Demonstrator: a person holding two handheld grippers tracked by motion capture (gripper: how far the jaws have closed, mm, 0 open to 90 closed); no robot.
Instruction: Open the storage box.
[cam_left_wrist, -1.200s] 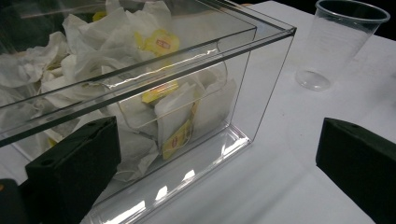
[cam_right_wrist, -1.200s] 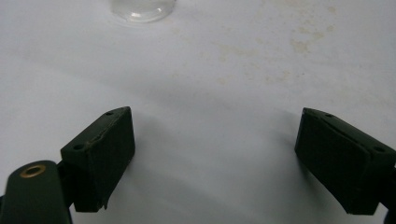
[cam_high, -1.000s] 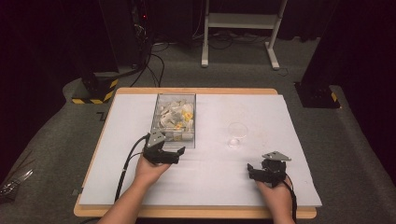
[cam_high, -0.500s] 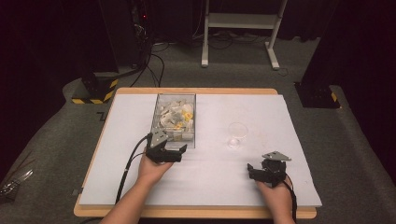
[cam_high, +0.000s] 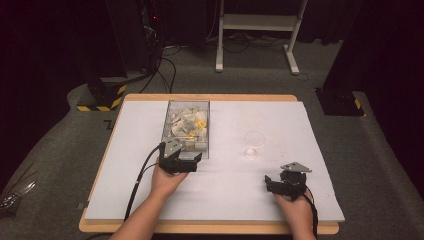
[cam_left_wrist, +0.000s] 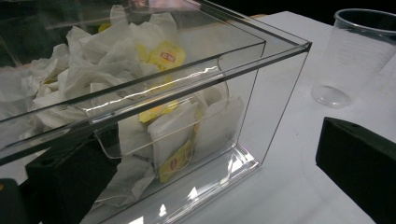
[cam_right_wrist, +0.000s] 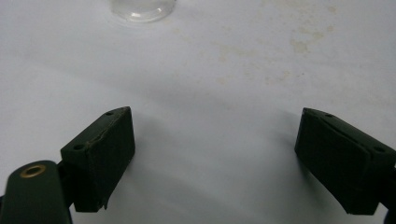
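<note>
A clear plastic box (cam_high: 170, 122) of white and yellow tea bags (cam_high: 187, 125) stands on the white table left of centre. My left gripper (cam_high: 193, 161) is open just in front of the box's near end. In the left gripper view the box's near corner (cam_left_wrist: 275, 93) rises between the spread jaws of my left gripper (cam_left_wrist: 215, 172), with tea bags (cam_left_wrist: 163, 56) heaped inside. An empty clear cup (cam_high: 254, 144) stands to the right of the box; its wall (cam_left_wrist: 355, 51) shows close by. My right gripper (cam_high: 273, 184) rests open near the table's front right, with bare table between its jaws (cam_right_wrist: 219, 154).
The table's wooden edge (cam_high: 210, 227) runs along the front. The cup's base (cam_right_wrist: 140, 9) lies ahead of the right gripper, past faint stains (cam_right_wrist: 303, 44) on the white sheet. A black cable (cam_high: 140, 185) trails from the left gripper. Dark stands and a white frame (cam_high: 255, 30) sit on the floor behind.
My left gripper has crept slightly to the right along the box's near end. The right gripper has stayed where it was.
</note>
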